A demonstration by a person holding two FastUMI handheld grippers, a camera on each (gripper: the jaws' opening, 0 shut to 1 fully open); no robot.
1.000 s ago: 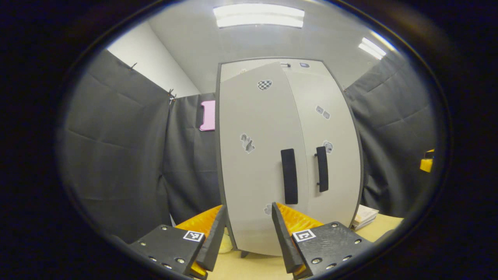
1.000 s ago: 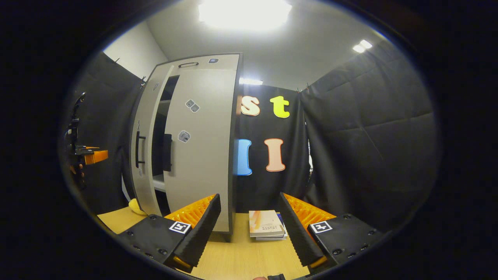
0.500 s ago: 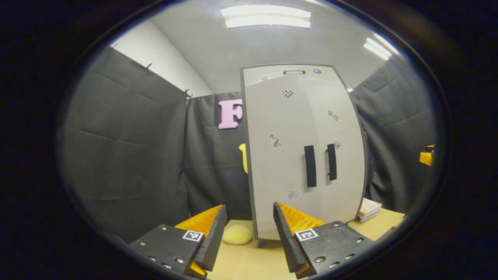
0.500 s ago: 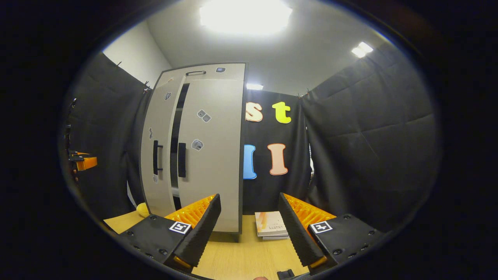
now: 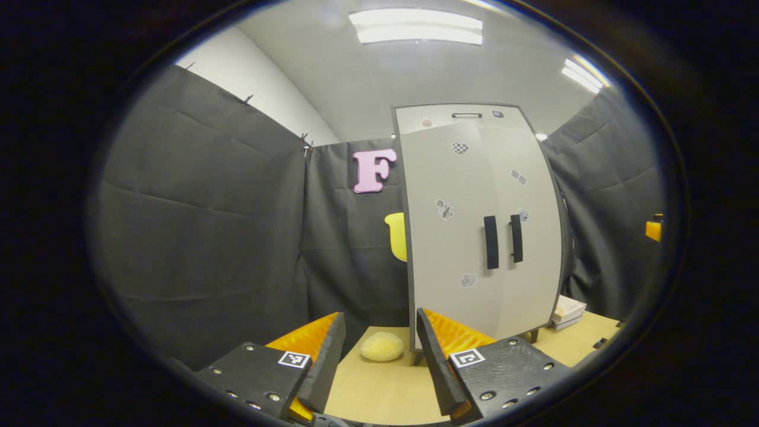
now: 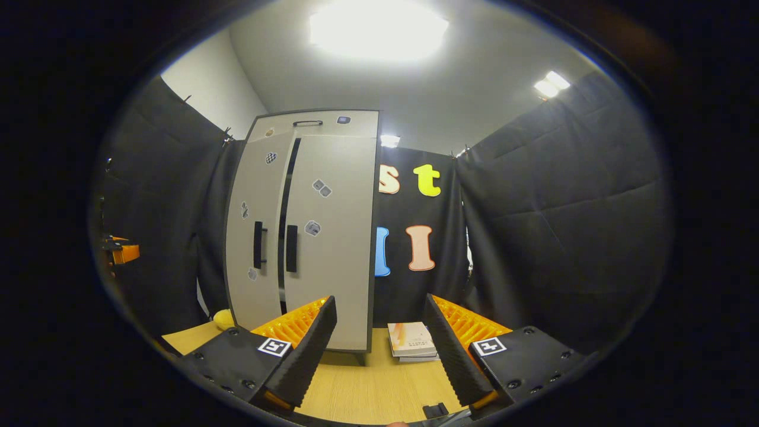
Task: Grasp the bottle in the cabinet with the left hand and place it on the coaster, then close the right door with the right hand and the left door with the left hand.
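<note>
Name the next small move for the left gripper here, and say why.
Probably one more light push on the left door. In the right gripper view a thin dark gap runs between it and the right door, so it may not be fully shut. The left gripper is open, holding nothing, back from the cabinet.

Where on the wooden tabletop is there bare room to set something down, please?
The light wooden tabletop is bare in front of the grey two-door cabinet, left of the stacked books. Another bare patch lies before the yellow rounded sponge. It is crowded at the cabinet's right foot, by the books.
</note>
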